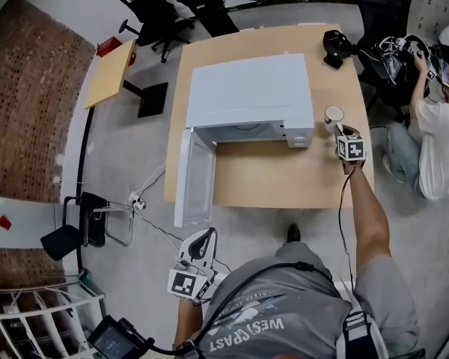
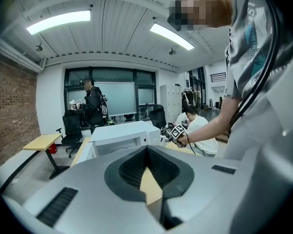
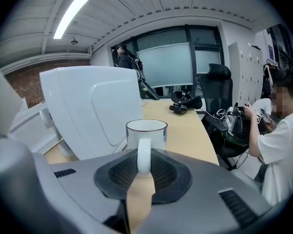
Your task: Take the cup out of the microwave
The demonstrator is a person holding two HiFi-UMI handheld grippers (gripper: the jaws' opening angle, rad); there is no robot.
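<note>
White cup [image 3: 146, 129] is outside the open-doored microwave [image 1: 247, 92], just right of it over the table [image 1: 262, 182], its handle clamped in the right gripper [image 3: 144, 164] (base hidden, so contact with the wood is unclear). The left gripper [image 2: 147, 155] hangs low, jaws together, empty.

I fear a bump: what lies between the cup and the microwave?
Nothing: only bare table between cup and microwave, seen in the head and right gripper views.
</note>
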